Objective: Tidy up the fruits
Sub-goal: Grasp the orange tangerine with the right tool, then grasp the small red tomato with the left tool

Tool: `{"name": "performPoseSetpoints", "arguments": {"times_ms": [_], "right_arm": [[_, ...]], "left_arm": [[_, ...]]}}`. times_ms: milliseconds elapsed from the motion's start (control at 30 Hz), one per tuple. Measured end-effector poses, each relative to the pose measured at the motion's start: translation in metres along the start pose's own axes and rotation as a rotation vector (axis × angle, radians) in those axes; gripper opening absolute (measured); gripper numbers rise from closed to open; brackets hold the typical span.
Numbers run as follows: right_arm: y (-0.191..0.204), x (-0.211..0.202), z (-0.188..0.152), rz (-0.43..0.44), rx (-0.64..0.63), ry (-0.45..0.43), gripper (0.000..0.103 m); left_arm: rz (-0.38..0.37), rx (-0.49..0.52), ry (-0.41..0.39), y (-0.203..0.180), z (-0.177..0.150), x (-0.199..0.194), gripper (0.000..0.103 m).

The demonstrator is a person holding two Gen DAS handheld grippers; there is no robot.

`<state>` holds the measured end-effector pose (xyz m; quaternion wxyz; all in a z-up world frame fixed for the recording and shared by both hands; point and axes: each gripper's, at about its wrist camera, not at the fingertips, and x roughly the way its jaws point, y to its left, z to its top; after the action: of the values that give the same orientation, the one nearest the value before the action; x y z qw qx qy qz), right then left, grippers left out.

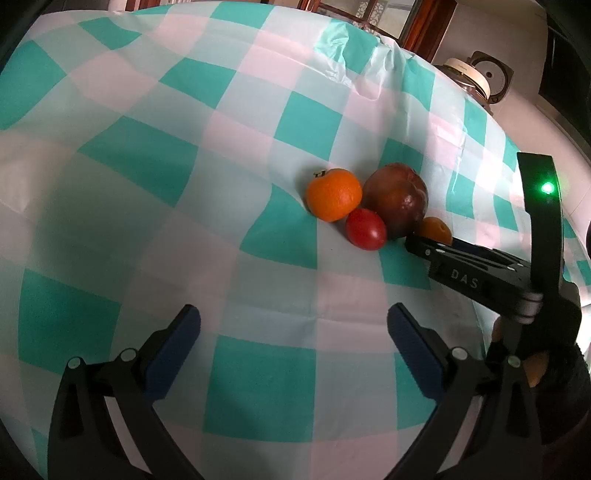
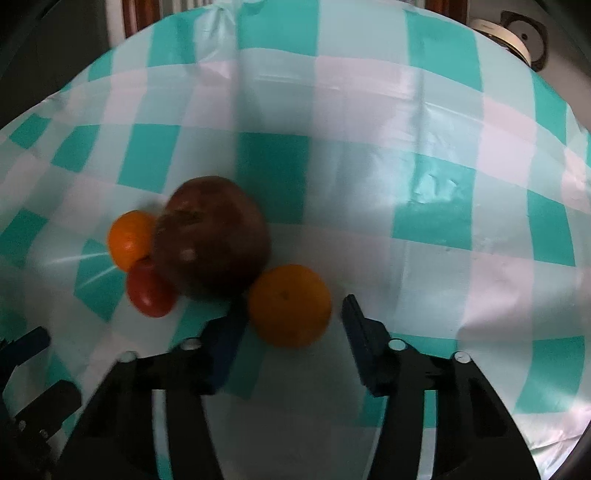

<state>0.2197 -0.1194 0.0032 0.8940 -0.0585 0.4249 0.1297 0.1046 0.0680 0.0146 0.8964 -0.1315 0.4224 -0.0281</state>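
Observation:
Several fruits sit clustered on the checked tablecloth (image 1: 155, 155): a dark red apple (image 1: 395, 199), an orange mandarin (image 1: 333, 194), a red tomato (image 1: 366, 229) and a second orange (image 1: 436, 229). My left gripper (image 1: 293, 328) is open and empty, well short of the cluster. In the right wrist view my right gripper (image 2: 291, 314) is open with the second orange (image 2: 290, 305) between its fingers, next to the apple (image 2: 212, 249); the mandarin (image 2: 129, 240) and tomato (image 2: 149, 290) lie left of it. The right gripper's body (image 1: 465, 275) shows in the left wrist view.
The green and white tablecloth (image 2: 424, 184) covers the table, with creases. A round appliance (image 1: 476, 79) stands beyond the table's far right edge. Wooden chair frames (image 1: 369, 14) show past the far edge.

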Motion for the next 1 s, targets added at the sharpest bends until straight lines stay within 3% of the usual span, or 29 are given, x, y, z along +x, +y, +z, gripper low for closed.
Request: {"name": "performPoseSetpoints", "arguments": {"times_ms": [200, 533, 800, 900, 1000], "right_arm": [[0.008, -0.021, -0.018, 0.023, 0.015, -0.035, 0.041], [-0.011, -0.095, -0.098, 0.099, 0.264, -0.159, 0.041], [-0.017, -0.104, -0.106, 0.172, 0.354, -0.175, 0.041], [-0.023, -0.102, -0.110, 0.211, 0.380, -0.169, 0.041], [-0.020, -0.102, -0.110, 0.213, 0.371, -0.168, 0.041]], "left_arm": [[-0.008, -0.004, -0.002, 0.001, -0.001, 0.000, 0.101], [-0.015, -0.002, -0.002, 0.002, -0.003, -0.003, 0.101], [-0.022, 0.099, -0.017, -0.014, -0.006, -0.007, 0.101], [0.016, 0.146, -0.030, -0.023, 0.005, 0.000, 0.101], [0.006, 0.130, 0.000, -0.027, 0.014, 0.012, 0.099]]}}
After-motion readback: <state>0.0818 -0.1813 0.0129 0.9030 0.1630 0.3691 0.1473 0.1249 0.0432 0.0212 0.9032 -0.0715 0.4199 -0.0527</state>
